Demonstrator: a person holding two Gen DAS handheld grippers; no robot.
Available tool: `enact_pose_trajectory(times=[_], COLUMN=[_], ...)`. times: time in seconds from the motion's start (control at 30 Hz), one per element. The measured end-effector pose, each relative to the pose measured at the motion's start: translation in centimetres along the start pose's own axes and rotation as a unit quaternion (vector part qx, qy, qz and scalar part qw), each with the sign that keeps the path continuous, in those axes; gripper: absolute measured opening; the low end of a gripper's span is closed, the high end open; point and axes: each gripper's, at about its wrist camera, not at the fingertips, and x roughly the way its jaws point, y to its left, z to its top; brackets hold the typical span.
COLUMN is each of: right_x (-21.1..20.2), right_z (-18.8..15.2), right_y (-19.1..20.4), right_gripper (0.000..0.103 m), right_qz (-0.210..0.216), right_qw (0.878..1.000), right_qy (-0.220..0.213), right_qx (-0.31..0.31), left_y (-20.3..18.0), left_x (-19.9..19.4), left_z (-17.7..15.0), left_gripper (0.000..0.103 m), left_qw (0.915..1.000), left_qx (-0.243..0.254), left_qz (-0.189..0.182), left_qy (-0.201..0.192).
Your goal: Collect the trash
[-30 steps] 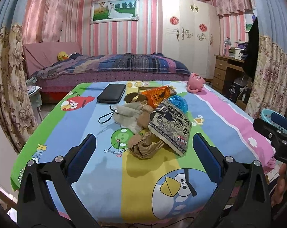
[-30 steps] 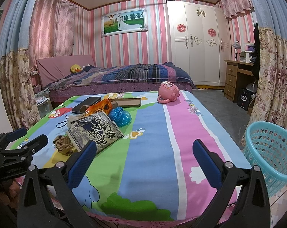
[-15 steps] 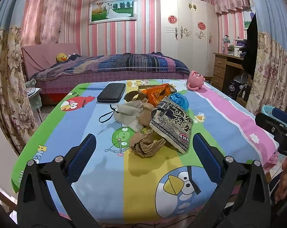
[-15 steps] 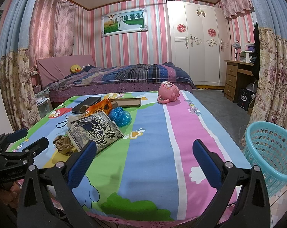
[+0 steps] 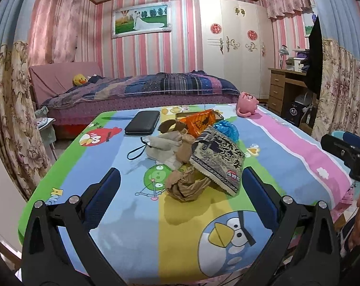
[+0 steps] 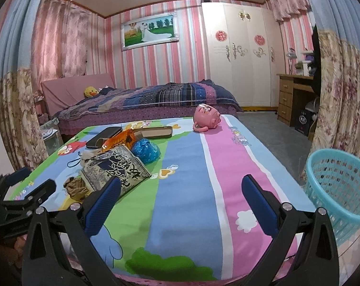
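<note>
On the cartoon-bird tablecloth (image 5: pixel 137 214) lies a heap of trash: a crumpled brown paper bag (image 5: pixel 188 186), a grey printed snack packet (image 5: pixel 218 159) leaning on it, an orange wrapper (image 5: pixel 200 124) and a scrunched blue plastic bag (image 5: pixel 226 131). The left gripper (image 5: pixel 180 195) and right gripper (image 6: pixel 180 202) hang with jaws wide apart, empty. A turquoise plastic mesh basket (image 6: pixel 339 186) stands on the floor beside the table.

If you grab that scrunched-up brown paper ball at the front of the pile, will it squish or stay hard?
The brown paper ball looks crumpled and loose, so it would probably squish and spring back a little. It is likely very light. The big printed snack bag leans on it, so pulling the ball out may make that bag slide down.
</note>
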Motion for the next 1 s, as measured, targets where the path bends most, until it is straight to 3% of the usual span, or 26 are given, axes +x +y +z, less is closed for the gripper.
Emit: enact_pose_trajectory(times=[0.2, 0.6, 0.73, 0.87, 1.0], right_x=[-0.3, 0.3, 0.4, -0.5, -0.9], right_z=[-0.3, -0.6, -0.6, -0.4, -0.2], right_y=[0.2, 1.5, 1.5, 1.0, 0.3], right_gripper=[0.099, 0.099, 0.099, 0.099, 0.099], right_qz=[-0.005, -0.028, -0.03, -0.027, -0.023], right_qw=[1.0, 0.997, 0.997, 0.998, 0.999], right_qy=[-0.005, 0.0, 0.006, -0.007, -0.015], right_qx=[-0.014, -0.069, -0.077, -0.063, -0.044], left_y=[1.3, 2.7, 3.8, 4.8, 4.4], left_x=[0.3, 0.3, 0.0, 0.2, -0.3], left_z=[0.2, 0.0, 0.3, 0.1, 0.3], left_gripper=[0.098, 0.098, 0.098, 0.098, 0.098], left_qw=[0.9994, 0.9985, 0.9968, 0.9942, 0.9954], left_qx=[-0.034, -0.043, -0.069, -0.098, -0.087], left_qz=[-0.006, 0.031, 0.038, 0.043, 0.039], left_qy=[0.004, 0.013, 0.011, 0.009, -0.004])
